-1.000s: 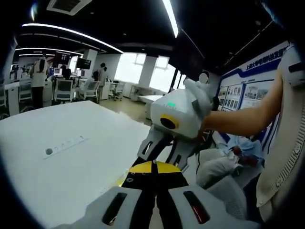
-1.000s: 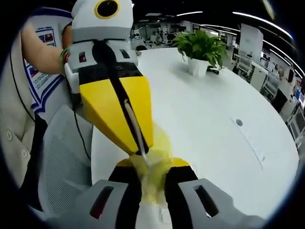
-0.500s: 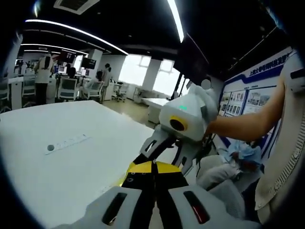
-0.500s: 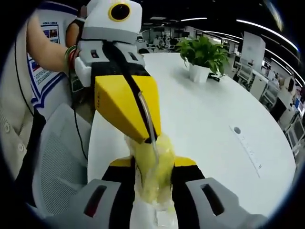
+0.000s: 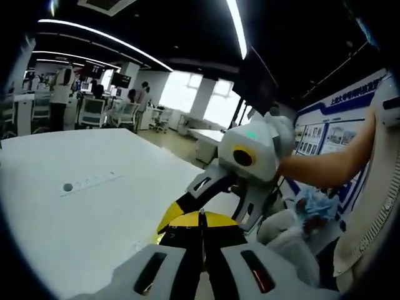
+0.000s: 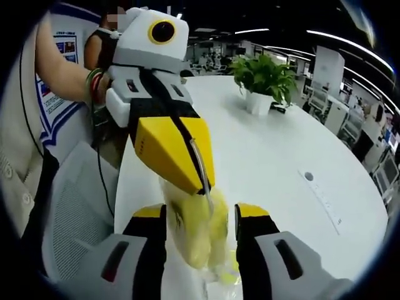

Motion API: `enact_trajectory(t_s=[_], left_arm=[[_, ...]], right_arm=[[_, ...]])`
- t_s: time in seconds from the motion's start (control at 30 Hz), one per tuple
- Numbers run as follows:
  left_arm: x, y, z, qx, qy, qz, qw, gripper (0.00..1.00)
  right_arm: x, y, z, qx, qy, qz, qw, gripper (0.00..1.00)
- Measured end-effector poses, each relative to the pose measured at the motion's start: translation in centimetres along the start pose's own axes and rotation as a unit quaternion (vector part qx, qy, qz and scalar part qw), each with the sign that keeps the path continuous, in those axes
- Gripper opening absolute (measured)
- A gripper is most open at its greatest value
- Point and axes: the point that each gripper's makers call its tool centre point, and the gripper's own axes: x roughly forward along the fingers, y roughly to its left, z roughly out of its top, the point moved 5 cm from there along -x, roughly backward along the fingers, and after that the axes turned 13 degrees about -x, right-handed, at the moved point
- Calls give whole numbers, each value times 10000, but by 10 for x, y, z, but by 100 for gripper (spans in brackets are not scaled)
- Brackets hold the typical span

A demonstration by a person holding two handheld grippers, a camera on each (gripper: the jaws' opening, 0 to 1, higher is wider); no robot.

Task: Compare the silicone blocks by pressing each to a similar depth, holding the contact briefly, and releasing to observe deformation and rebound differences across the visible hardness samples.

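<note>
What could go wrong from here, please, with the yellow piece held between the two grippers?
The right gripper stands open around the yellow silicone piece, so only the left gripper, pinching its top, seems to hold it; it might slip and drop. It hangs near the white table's edge, so it could fall to the floor.

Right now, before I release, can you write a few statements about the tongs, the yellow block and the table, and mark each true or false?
1. The right tongs stand open around the translucent yellow silicone block. True.
2. The left tongs are spread wide. False: their yellow tips are shut on a thin clear edge at the block's top.
3. A potted green plant stands on the white table. True.
4. The plant lies tipped over. False: it stands upright in its white pot.
</note>
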Motion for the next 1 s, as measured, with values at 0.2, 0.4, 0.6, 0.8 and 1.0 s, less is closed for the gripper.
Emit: enact_trajectory(t_s=[0.2, 0.4, 0.6, 0.8, 1.0], left_arm=[[0, 4, -3, -119, -53, 71, 9999, 0], [-1, 9, -4, -261, -129, 125, 9995, 0], [-3, 13, -8, -317, -162, 237, 9991, 0], [-3, 20, -12, -466, -247, 394, 9978, 0], [-4, 31, -16, -668, -349, 542, 9957, 0]], right_arm=[[-5, -2, -1, 65, -46, -172, 9998, 48], [-11, -1, -2, 130, -131, -344, 9992, 54], [-16, 0, -5, 209, -225, -570, 9979, 55], [-25, 4, -7, 361, -381, -807, 9954, 57], [-36, 8, -15, 583, -474, -1035, 9918, 58]])
